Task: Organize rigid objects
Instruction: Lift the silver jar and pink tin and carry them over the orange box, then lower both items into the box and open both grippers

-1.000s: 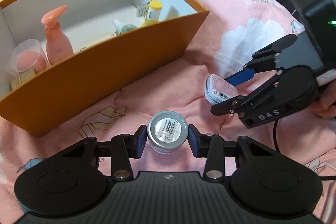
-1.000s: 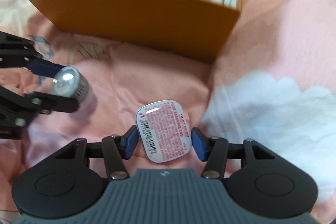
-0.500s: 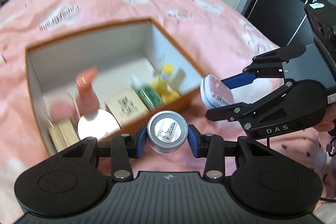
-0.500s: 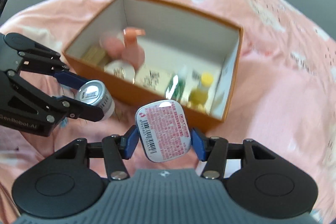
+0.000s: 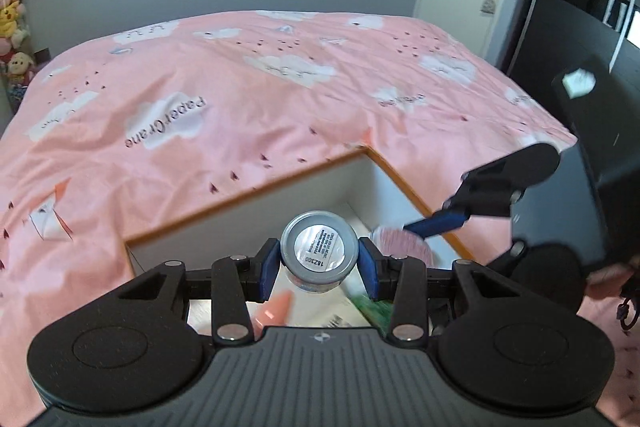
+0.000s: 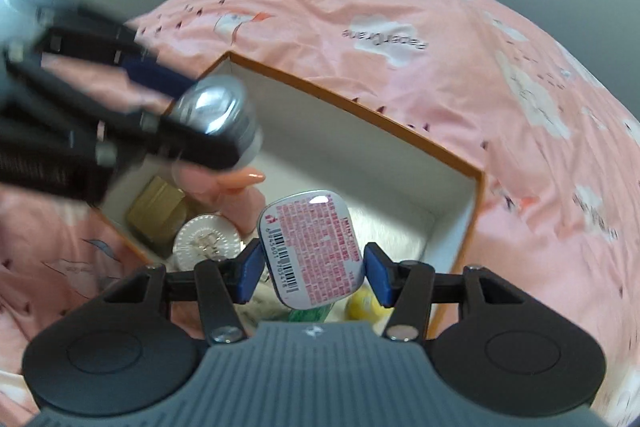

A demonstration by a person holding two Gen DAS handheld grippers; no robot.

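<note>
Both jaws are holding stuff over the orange cardboard box [image 6: 478,187]: left gripper [image 5: 319,263] gripping a small silver-lidded jar [image 5: 319,251], right gripper [image 6: 312,269] gripping a flat pink-labelled tin [image 6: 313,247]. Several things are sitting inside already; these two aren't dropped in yet.

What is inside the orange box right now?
Inside the orange box: a pink pump bottle, a tan carton, a silver round lid, something green and a yellow cap. The held tin and right gripper hide the rest.

Left gripper [image 5: 319,265] clamps the jar [image 5: 319,251] above the box [image 6: 476,203] on the bed [image 5: 200,115]; to its right, right gripper [image 6: 313,271] grips the tin [image 6: 312,247] over the box too.
</note>
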